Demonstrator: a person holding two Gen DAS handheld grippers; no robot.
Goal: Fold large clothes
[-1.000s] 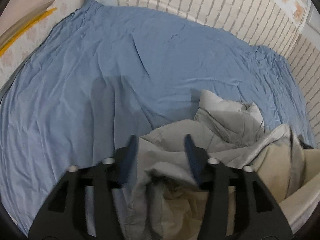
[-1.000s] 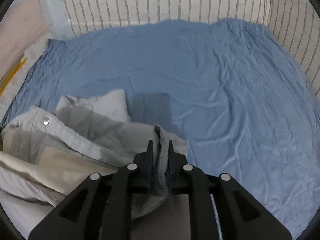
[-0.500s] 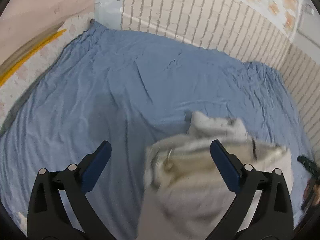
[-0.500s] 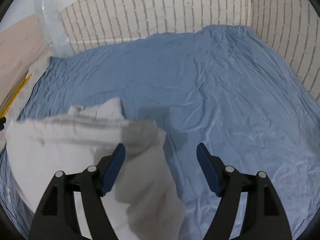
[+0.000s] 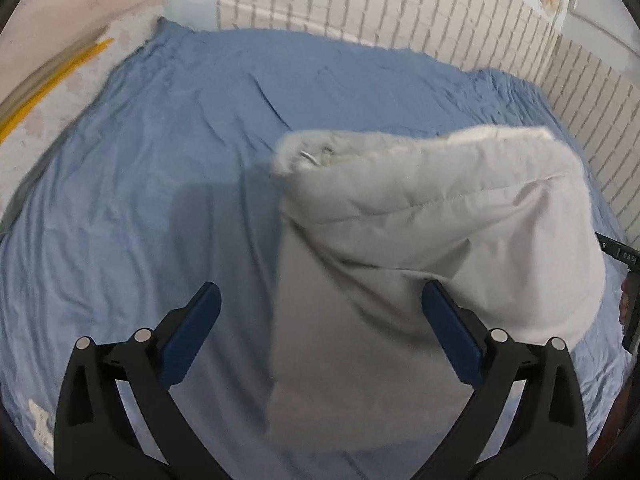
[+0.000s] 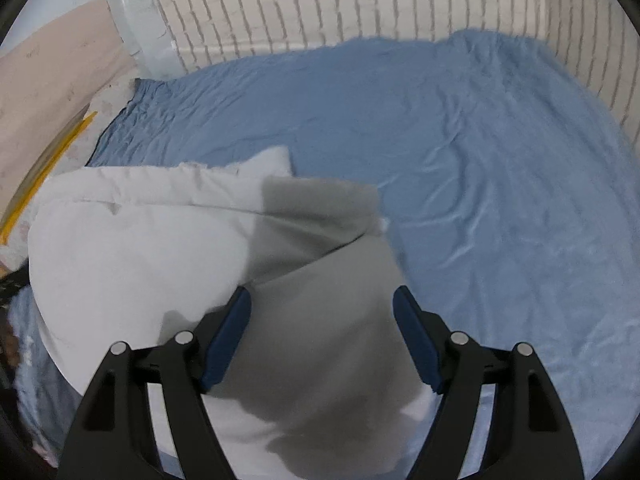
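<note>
Pale grey garment (image 5: pixel 420 240), blue sheet (image 5: pixel 160 160), white brick-pattern wall (image 6: pixel 360 8)

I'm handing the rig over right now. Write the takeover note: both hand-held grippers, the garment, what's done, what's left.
Left hand-held gripper: open, nothing pinched.
Right hand-held gripper: open, nothing pinched.
Pale grey garment: loose on the blue sheet, bunched, blurred in both views, lying partly between both grippers' fingers.
Done: no neat fold visible.
Left: probably spread it flat, then fold.

2 wrist fisheyes angled down, near, sharing garment (image 5: pixel 432 216) and sheet (image 6: pixel 460 140)
</note>
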